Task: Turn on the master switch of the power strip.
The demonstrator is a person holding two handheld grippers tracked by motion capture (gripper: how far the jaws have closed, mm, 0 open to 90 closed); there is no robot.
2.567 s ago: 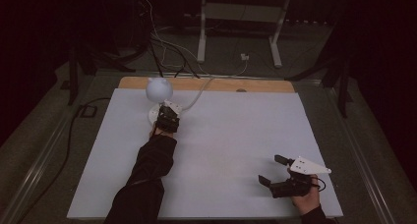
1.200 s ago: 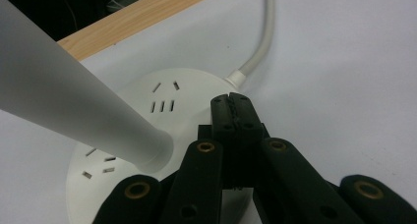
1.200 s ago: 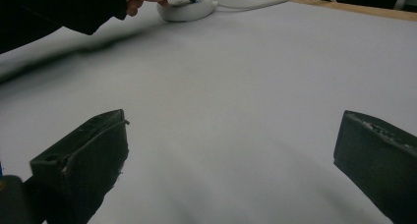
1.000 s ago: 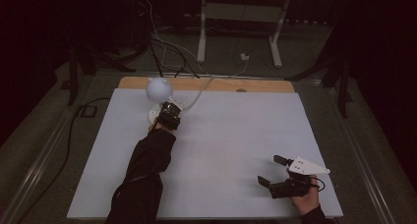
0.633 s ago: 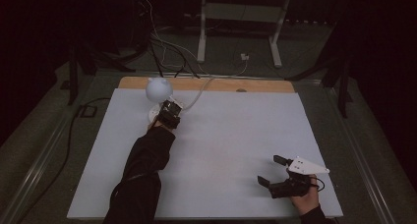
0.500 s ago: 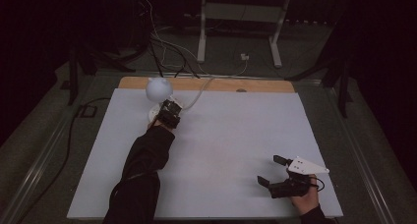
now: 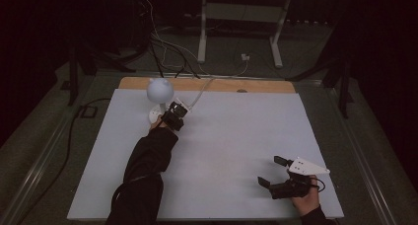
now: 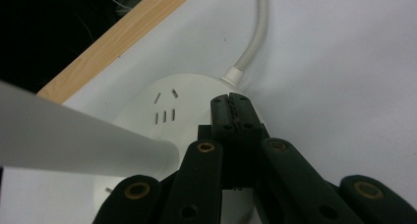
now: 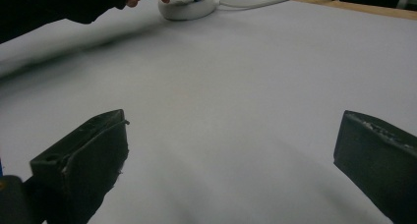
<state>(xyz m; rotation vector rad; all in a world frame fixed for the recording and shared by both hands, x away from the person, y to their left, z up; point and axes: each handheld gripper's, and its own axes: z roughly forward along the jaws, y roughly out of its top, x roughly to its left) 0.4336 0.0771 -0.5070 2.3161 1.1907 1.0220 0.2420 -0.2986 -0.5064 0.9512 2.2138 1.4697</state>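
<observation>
A white lamp with a round globe (image 7: 159,89) stands at the table's far left on a flat round base (image 7: 156,116). My left gripper (image 7: 173,117) is at that base. In the left gripper view its jaws are shut together, nothing between them, and the gripper (image 8: 231,108) rests its tips on the top of the base (image 8: 167,96) near several small slot marks. The lamp's stem (image 8: 64,140) crosses at the left. My right gripper (image 7: 270,171) lies low at the near right, open, and the gripper (image 9: 233,128) has bare table between its jaws.
A white cable (image 8: 255,32) leaves the base toward the wooden far edge (image 7: 207,84) of the white table top (image 7: 236,131). Beyond the table are floor cables and a white stand (image 7: 236,18). The person's dark sleeve (image 7: 148,161) lies across the left half.
My left gripper has crept slightly to the right at the lamp base. The right gripper has stayed where it was.
</observation>
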